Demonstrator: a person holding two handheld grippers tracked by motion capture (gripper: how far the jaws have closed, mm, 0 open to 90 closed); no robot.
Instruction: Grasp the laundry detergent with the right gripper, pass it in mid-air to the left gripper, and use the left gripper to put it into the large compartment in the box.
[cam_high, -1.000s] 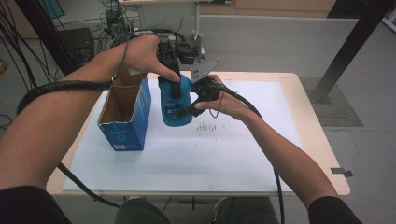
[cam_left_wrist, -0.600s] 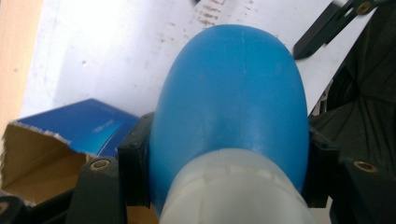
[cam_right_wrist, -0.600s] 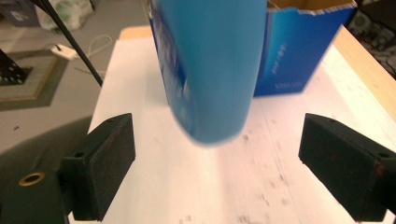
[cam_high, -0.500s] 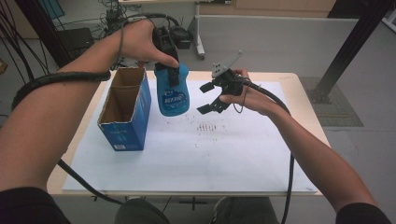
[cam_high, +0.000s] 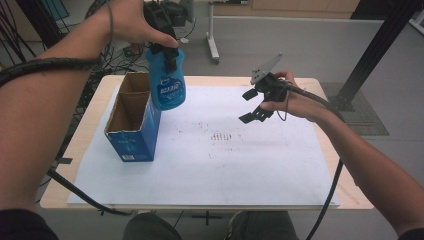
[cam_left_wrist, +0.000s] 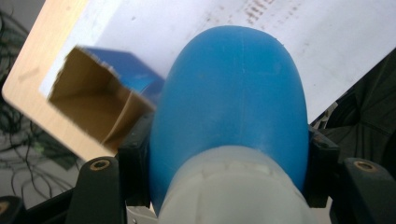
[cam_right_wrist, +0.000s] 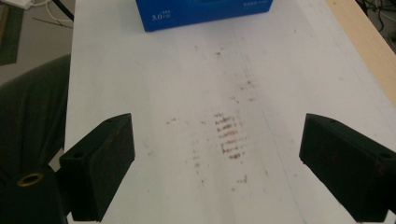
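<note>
between the left tool's (cam_high: 161, 30) jaws, the blue bottle (cam_high: 168, 85)

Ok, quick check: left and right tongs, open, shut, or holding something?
Left tongs: shut on the blue plastic bottle, lifted above the open blue cardboard box.
Right tongs: open, holding nothing, above the white sheet.

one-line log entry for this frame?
left gripper: shut on blue bottle, lifted above open box | right gripper: open, empty, above table
</note>
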